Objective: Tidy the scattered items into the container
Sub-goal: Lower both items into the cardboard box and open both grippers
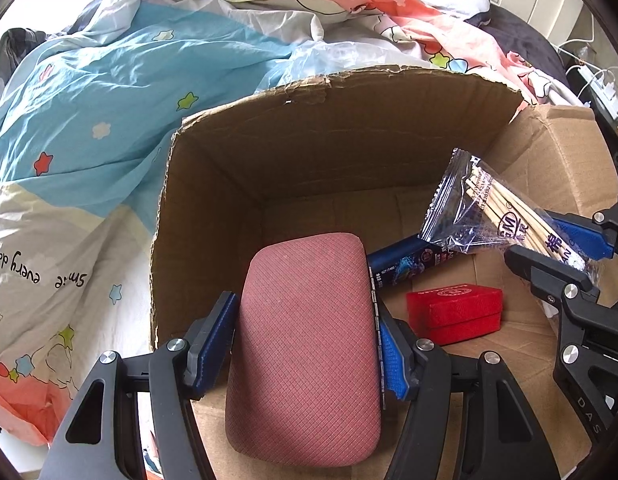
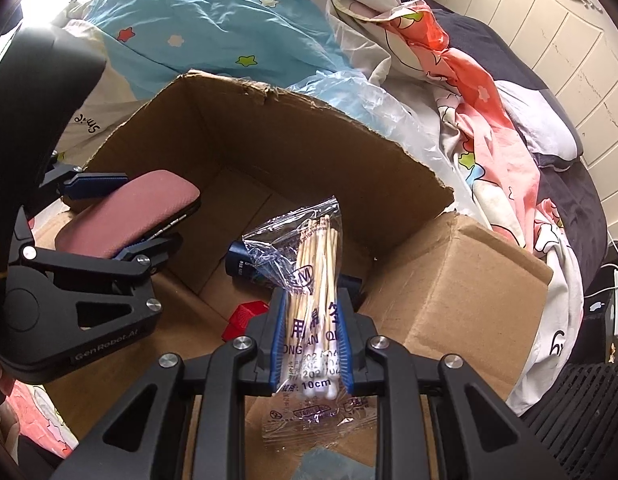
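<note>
An open cardboard box (image 1: pixel 349 120) (image 2: pixel 293 128) sits on the bed. My left gripper (image 1: pixel 307 312) is shut on a pink fabric-covered case (image 1: pixel 309 344) (image 2: pixel 133 208), held over the box's near left side. My right gripper (image 2: pixel 313 304) (image 1: pixel 549 240) is shut on a clear packet of cotton swabs (image 2: pixel 315 280) (image 1: pixel 489 208), which hangs above the box's right half. On the box floor lie a small red box (image 1: pixel 455 312) (image 2: pixel 245 316) and a dark blue carton (image 1: pixel 405 264) (image 2: pixel 239 262), partly hidden by the held items.
A rumpled blue, white and orange quilt (image 1: pixel 109 120) (image 2: pixel 213 28) surrounds the box. A clear plastic bag (image 2: pixel 361 104) lies behind the far wall. The box's right flap (image 2: pixel 461 280) folds outward. A cream headboard (image 2: pixel 569 52) and cables (image 1: pixel 597 80) are at the right.
</note>
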